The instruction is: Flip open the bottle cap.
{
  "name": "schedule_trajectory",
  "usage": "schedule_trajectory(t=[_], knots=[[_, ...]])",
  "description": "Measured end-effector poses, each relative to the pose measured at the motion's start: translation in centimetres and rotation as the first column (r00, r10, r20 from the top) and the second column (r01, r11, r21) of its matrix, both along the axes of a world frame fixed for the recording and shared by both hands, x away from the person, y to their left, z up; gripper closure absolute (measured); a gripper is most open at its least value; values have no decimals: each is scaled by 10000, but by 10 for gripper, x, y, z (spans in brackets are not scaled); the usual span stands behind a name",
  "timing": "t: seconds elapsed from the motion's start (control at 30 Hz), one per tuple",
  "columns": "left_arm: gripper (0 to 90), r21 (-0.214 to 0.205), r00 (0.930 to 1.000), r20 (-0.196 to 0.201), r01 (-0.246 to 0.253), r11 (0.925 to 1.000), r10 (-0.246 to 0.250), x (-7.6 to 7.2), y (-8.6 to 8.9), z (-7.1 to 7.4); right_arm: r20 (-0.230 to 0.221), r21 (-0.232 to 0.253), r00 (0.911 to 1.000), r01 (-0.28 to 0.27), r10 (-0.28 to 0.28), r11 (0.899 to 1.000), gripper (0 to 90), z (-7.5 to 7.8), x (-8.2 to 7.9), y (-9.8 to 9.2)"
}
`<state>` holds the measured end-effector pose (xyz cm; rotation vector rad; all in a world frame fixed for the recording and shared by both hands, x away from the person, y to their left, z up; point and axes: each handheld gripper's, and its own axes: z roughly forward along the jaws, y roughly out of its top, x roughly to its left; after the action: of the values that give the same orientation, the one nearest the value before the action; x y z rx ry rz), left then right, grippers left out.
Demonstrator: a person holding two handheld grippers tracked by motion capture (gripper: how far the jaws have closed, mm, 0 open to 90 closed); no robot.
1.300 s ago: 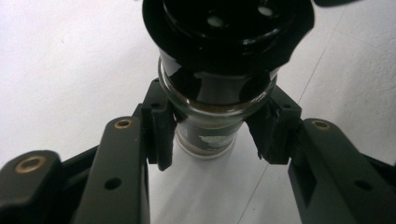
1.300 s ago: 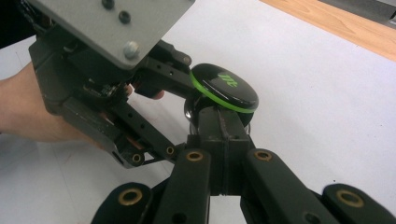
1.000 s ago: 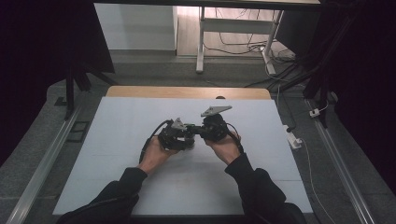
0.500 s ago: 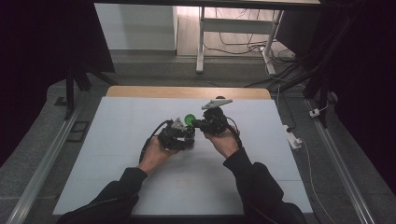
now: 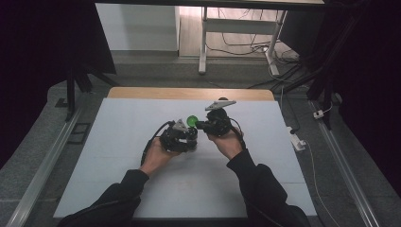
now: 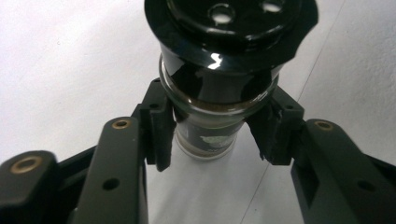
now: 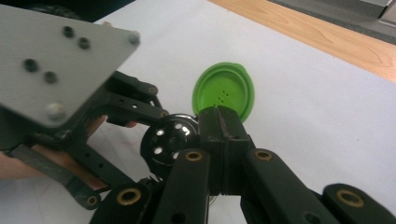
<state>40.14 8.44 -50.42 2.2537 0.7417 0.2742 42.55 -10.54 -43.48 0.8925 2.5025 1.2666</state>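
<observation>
- My left gripper [image 6: 212, 135] was clamped on a small glass jar [image 6: 212, 119], its two black jaws rising from the bottom and pressing the jar's neck from either side.
- The jar's black perforated top [image 6: 229, 21] faced the camera; several round holes showed in it.
- Dark contents filled the jar, and a pale label patch [image 6: 212, 140] showed lower on its body, unreadable.
- Brass-coloured pins marked the jaw links.
- A white tabletop [image 6: 60, 60] lay behind, with a thin seam line running across at right.

Looks forward and down from above on the white table [image 5: 118, 156]. Ride close behind both grippers' jaws; share the dark jar [image 6: 219, 107] with all 3.
</observation>
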Motion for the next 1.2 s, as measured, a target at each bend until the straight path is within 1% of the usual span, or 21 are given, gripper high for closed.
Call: schedule_trajectory(t=[0.1, 0.2, 0.27, 0.5, 0.57, 0.6, 0.73, 0.87, 0.9, 0.97, 1.03, 1.1, 1.17, 1.2], knots=[[439, 169, 9999, 142, -66, 9998, 63, -1, 2, 2, 39, -51, 10000, -19, 19, 10000, 825, 2, -3, -2], [404, -26, 9999, 9, -100, 9999, 100, -1, 6, 5, 49, -71, 10000, -4, 5, 10000, 774, 3, -5, -5], [370, -199, 9995, -315, -76, 9998, 70, -1, 9, 7, 48, -99, 10000, -28, 28, 9999, 746, 4, -7, -7], [277, -428, 9969, -780, 34, 9991, -68, -6, 18, 11, -148, -106, 9999, -33, 32, 9999, 623, 3, -12, -13], [252, -550, 9962, -863, 20, 9985, -68, -7, 21, 12, -204, -90, 9998, -31, 29, 10000, 587, 3, -14, -14], [246, -536, 9960, -883, 59, 9985, -106, -8, 22, 13, -245, -66, 9997, -38, 36, 10000, 567, 3, -15, -14], [215, -910, 9939, -1095, 45, 9958, -145, -10, 27, 17, -365, 88, 9993, -86, 89, 9999, 488, 2, -20, -17], [198, -1383, 9909, -1323, 42, 9904, -226, -13, 32, 22, -483, 253, 9988, -113, 126, 9996, 400, 1, -23, -20], [193, -1417, 9903, -1377, -2, 9899, -195, -13, 33, 23, -507, 277, 9986, -126, 140, 9995, 377, 0, -24, -20], [171, -1308, 9878, -1541, 8, 9914, -211, -14, 33, 24, -541, 303, 9985, -96, 112, 9995, 331, 0, -25, -21], [138, -1193, 9890, -1465, 35, 9928, -211, -17, 34, 25, -612, 323, 9980, -163, 182, 9993, 295, -1, -27, -21], [124, -1321, 9884, -1503, 14, 9912, -214, -19, 36, 27, -639, 290, 9975, -286, 304, 9992, 260, -2, -29, -22], [117, -1428, 9892, -1445, 51, 9897, -260, -22, 39, 30, -520, 185, 9980, -349, 358, 9992, 225, -3, -31, -22], [107, -1437, 9892, -1442, 50, 9896, -259, -23, 40, 31, -530, 158, 9979, -352, 360, 9993, 208, -2, -33, -21]])
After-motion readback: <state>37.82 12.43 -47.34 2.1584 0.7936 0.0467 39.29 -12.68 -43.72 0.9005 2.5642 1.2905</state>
